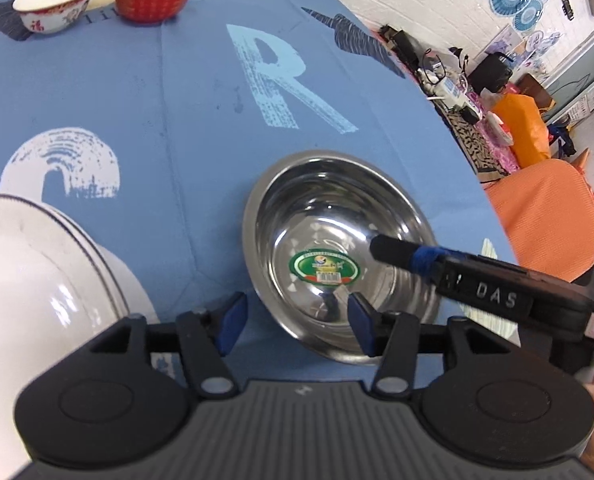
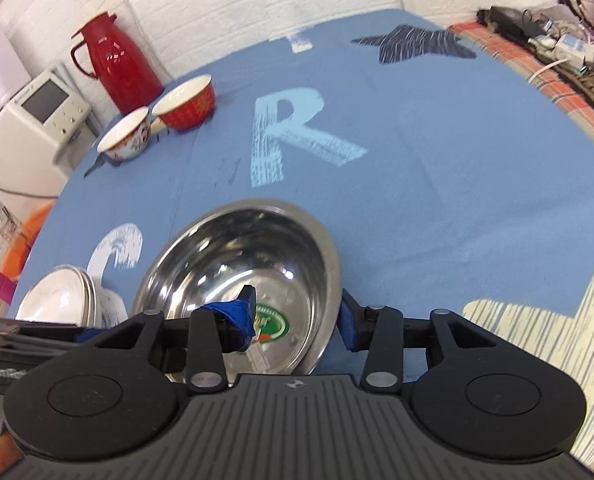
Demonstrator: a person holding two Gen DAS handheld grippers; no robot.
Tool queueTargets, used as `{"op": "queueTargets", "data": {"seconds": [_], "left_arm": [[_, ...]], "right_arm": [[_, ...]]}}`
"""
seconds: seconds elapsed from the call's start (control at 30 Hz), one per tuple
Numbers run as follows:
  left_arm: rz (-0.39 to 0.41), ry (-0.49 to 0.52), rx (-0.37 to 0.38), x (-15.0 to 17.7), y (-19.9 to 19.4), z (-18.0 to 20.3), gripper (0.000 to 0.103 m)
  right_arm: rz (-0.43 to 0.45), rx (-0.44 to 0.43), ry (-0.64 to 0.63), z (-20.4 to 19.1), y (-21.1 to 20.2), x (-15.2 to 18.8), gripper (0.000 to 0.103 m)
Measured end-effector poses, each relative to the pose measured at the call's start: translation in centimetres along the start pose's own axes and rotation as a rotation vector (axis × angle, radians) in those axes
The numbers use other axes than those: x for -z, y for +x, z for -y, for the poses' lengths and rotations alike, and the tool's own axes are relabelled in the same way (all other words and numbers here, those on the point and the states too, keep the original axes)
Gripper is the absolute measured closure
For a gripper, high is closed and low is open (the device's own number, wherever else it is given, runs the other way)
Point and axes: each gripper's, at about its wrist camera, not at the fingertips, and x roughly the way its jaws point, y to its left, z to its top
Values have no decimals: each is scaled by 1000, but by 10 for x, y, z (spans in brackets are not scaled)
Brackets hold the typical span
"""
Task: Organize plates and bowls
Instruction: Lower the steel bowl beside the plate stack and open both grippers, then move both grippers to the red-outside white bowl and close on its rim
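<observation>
a steel bowl (image 1: 337, 252) with a green sticker on its floor is seen on the blue tablecloth (image 1: 177, 100), near the table's edge. the left gripper (image 1: 295, 328) is held with its blue-padded fingers spread apart, one finger over the near rim of the steel bowl and the other over bare cloth; nothing is clamped. the right gripper (image 2: 295, 320) is also spread wide, straddling the bowl's right wall: its left finger (image 2: 239, 314) is inside the bowl, its right finger (image 2: 349, 326) outside, and whether the rim is touched cannot be told. in the left wrist view that inner finger is seen reaching in from the right, above the sticker.

a stack of white plates (image 2: 63, 300) is set just left of the steel bowl. at the far side of the table a white patterned bowl (image 2: 127, 138) and a red bowl (image 2: 187, 102) are placed side by side, with a red thermos jug (image 2: 111, 58) behind them. a white appliance (image 2: 29, 128) is seen off the table's left edge, and a cluttered patterned surface (image 2: 557, 60) beyond its right.
</observation>
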Motion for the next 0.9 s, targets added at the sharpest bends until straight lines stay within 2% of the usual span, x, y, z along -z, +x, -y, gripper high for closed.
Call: {"op": "queueTargets", "data": {"seconds": [0.13, 0.23, 0.33, 0.43, 0.63, 0.8, 0.9], "left_arm": [[7, -2, 31, -3, -25, -9, 50], [69, -20, 35, -12, -52, -21, 50], [159, -28, -23, -25, -78, -35, 48], [210, -52, -100, -36, -93, -56, 48], [192, -126, -185, -50, -88, -107, 47], [153, -161, -202, -61, -71, -137, 47], [131, -193, -198, -82, -56, -148, 48]], "right_arm": [[58, -12, 12, 4, -13, -8, 75], [85, -23, 21, 8, -18, -14, 75], [97, -51, 22, 8, -21, -17, 75], [96, -80, 18, 5, -21, -19, 75], [33, -120, -31, -10, 2, -33, 75], [-31, -171, -68, -28, 29, -49, 75], [-79, -208, -89, -43, 49, -68, 75]]}}
